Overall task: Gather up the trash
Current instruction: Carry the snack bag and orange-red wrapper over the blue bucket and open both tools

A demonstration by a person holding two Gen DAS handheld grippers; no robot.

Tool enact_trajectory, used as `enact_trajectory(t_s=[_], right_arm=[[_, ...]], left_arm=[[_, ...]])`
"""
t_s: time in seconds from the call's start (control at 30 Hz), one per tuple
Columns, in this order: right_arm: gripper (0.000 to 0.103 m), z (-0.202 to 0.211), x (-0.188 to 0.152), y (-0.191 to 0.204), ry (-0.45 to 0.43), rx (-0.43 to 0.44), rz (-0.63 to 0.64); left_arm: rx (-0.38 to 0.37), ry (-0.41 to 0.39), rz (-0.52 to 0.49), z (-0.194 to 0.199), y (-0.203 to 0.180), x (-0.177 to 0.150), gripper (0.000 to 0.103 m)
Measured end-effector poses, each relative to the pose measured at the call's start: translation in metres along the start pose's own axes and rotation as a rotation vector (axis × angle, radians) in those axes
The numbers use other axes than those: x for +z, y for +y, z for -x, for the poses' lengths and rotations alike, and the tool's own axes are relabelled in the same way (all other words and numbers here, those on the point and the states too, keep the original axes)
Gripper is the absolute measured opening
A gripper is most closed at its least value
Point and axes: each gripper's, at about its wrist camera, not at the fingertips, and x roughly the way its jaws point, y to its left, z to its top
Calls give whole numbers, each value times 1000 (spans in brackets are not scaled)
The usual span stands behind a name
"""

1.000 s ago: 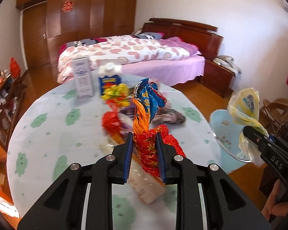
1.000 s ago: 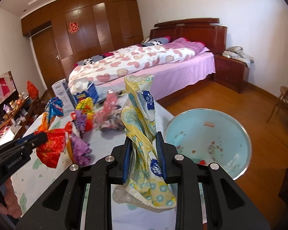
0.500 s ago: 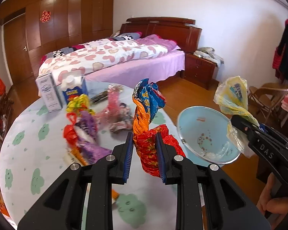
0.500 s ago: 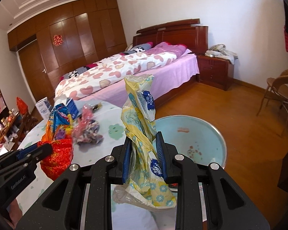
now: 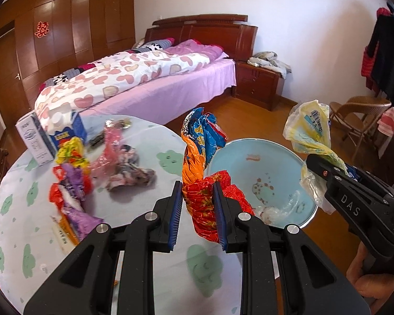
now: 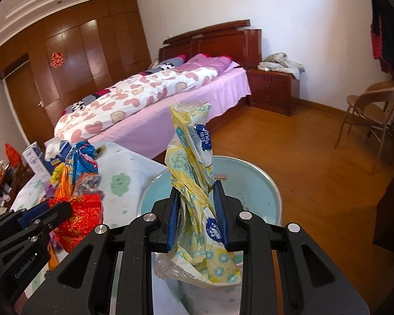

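left claw [image 5: 198, 210]: nearly closed, my blue pads clamped on a crumpled red, orange and blue snack wrapper [image 5: 201, 168]; the wrapper stands up above the pads and bulges out below them
right claw [image 6: 195, 216]: nearly closed, pads pinching a twisted yellow floral tissue bag [image 6: 194, 183]; its loose end hangs under the pads
left claw pose: angled down, over the bench [image 5: 144, 236] edge, just beside the bin's near rim
right claw pose: angled down, over the light blue bin [image 6: 254, 183]; seen from my left camera it comes in from the right, with a bare hand [image 5: 373, 288] under its body
bin: on the wood floor, against the bench edge; a few scraps in the bottom
remaining trash [image 5: 73, 181]: loose wrappers and bags in red, purple, yellow and pink, piled mid-bench
cartons [image 5: 52, 136]: one white, one blue, upright at the far side of the bench
background: bed [image 6: 155, 97] with heart-print quilt, wicker chair [image 6: 370, 110] by the wall
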Motion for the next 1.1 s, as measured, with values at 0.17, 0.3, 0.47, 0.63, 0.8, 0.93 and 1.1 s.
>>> enact_trajectory(t_s=[0.17, 0.3, 0.47, 0.63, 0.8, 0.93, 1.1], right_arm=[[27, -13, -3, -17, 30, -35, -35], [27, -25, -6, -28, 65, -54, -55], [28, -42, -11, -44, 114, -58, -84], [32, -58, -17, -56, 169, -38, -110], [44, -60, -18, -61, 177, -18, -155], [49, -53, -17, -59, 138, -28, -171], [66, -43, -13, -51, 98, -33, -182]], left_arm=[[-18, 45, -2, -24, -16, 2, 23], [-32, 66, -12, -37, -28, 2, 23], [-50, 101, -21, -55, -42, 1, 24], [-57, 139, -20, -68, -48, -2, 31], [-43, 142, -1, -69, -42, -3, 50], [-19, 128, 9, -62, -34, -3, 57], [18, 104, 24, -47, -23, -5, 66]])
